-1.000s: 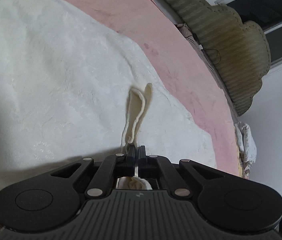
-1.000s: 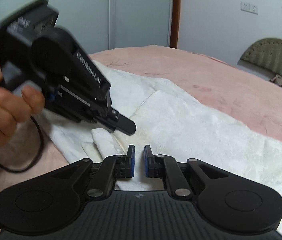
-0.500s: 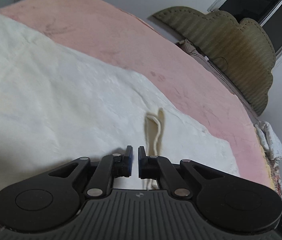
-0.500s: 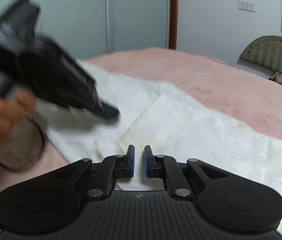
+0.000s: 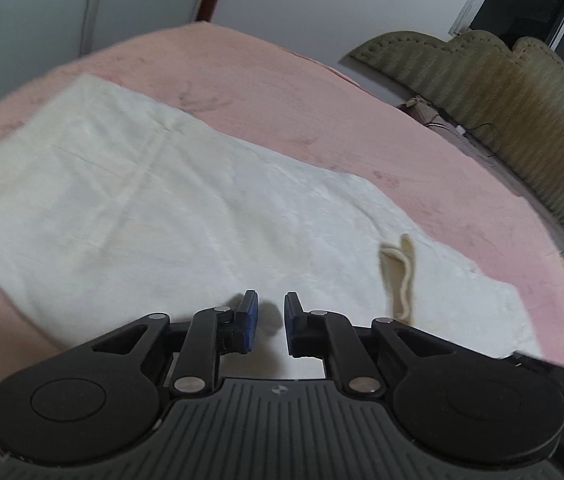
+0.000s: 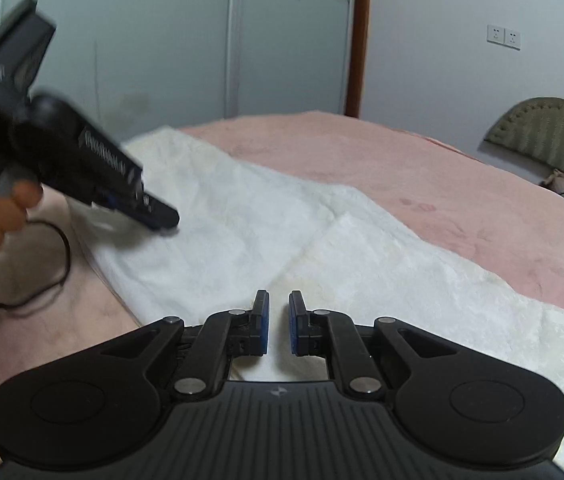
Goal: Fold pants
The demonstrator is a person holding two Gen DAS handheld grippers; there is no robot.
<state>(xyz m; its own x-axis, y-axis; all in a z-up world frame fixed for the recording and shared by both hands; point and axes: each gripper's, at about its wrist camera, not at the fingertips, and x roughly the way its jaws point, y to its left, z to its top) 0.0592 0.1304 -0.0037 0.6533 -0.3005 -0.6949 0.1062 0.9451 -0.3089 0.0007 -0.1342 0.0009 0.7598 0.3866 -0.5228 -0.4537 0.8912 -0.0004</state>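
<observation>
White textured pants (image 5: 170,216) lie flat on the pink bed, with a cream drawstring (image 5: 399,276) resting on them at the right. My left gripper (image 5: 270,322) is open and empty, just above the pants' near edge. In the right wrist view the pants (image 6: 361,264) lie folded with one layer over another. My right gripper (image 6: 278,322) is open a little and empty above their near edge. The left gripper (image 6: 158,216) also shows there, held by a hand at the left, above the pants.
The pink bedspread (image 5: 321,120) covers the bed. An olive padded headboard (image 5: 501,92) stands at the far right. A black cable (image 6: 42,276) loops on the bed at the left. Pale wardrobe doors (image 6: 162,40) stand behind the bed.
My left gripper let go of the drawstring, opened, and drew back and left; the drawstring now lies on the pants. My right gripper stayed slightly open, shifting slightly.
</observation>
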